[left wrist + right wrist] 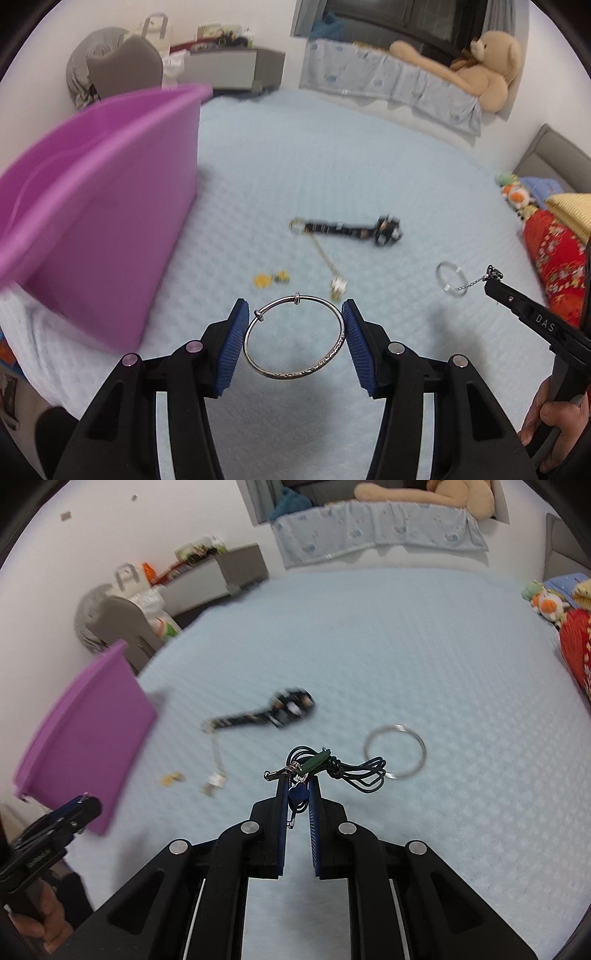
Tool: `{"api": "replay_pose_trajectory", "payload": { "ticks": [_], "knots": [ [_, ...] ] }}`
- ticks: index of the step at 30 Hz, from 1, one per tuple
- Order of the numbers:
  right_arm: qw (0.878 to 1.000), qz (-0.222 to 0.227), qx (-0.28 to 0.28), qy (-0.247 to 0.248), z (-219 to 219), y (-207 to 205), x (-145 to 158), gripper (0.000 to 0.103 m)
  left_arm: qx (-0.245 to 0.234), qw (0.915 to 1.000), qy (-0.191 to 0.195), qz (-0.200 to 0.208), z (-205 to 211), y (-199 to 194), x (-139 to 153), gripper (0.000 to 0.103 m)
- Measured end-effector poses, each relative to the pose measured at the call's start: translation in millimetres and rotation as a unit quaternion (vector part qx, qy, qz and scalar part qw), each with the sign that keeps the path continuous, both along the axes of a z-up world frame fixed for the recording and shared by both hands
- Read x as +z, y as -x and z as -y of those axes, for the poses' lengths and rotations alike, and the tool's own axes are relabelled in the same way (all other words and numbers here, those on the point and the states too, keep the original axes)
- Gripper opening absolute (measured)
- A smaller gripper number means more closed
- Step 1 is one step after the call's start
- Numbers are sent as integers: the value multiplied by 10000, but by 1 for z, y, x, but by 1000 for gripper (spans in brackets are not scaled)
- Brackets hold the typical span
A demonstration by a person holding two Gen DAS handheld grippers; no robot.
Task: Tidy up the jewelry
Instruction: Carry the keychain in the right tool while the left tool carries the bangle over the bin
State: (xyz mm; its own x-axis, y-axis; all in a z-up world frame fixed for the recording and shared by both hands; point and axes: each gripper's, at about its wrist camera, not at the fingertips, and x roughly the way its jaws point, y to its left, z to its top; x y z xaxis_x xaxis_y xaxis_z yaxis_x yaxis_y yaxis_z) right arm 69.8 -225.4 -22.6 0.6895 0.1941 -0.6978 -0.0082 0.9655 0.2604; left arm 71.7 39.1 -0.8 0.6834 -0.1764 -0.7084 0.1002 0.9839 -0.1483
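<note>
left gripper (295, 328) is half spread with the silver bangle (295, 338) wedged across its blue pads (231, 354), rim touching both. right gripper (297, 794) is pinched nearly together on the dark cord necklace (332, 766) with a green pendant; most of the cord hangs loose past the tips.

risks, my read:
- bangle is held only at two rim points on a smooth round edge. any tilt or jolt and it could pivot or pop out onto the bedspread (369, 166).
- necklace loops dangle free and a small chain trails at the tip. could snag the ring lying just beyond it, or slide out since only a small bit is clamped.
- purple bin (92, 206) sits close on the left, walls tall. clipping the rim with either load would knock it loose.
- soft bed: dropped small bits sink into the quilting.

count, near to far:
- grippers: 2, each in a hand
- silver bangle held: 1
- cord necklace held: 1
- small yellow pieces (271, 278): 2, looks like earrings, blurred
- gold chain with a pale charm (334, 278): 1
- loose silver ring bangle (395, 749) on the bed: 1
- black strap piece (351, 229): 1, too blurred to identify
- purple bin: 1
</note>
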Motion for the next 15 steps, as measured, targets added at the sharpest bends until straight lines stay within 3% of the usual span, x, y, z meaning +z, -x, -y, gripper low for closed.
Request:
{"api": "replay_pose_trajectory", "payload": {
  "ticks": [10, 15],
  "knots": [
    [9914, 750, 946, -505, -69, -14, 98, 11, 132, 9965, 43, 822, -51, -8, 101, 51],
    [9809, 912, 1568, -701, -125, -36, 130, 11, 442, 9941, -63, 989, -91, -18, 131, 51]
  ]
}}
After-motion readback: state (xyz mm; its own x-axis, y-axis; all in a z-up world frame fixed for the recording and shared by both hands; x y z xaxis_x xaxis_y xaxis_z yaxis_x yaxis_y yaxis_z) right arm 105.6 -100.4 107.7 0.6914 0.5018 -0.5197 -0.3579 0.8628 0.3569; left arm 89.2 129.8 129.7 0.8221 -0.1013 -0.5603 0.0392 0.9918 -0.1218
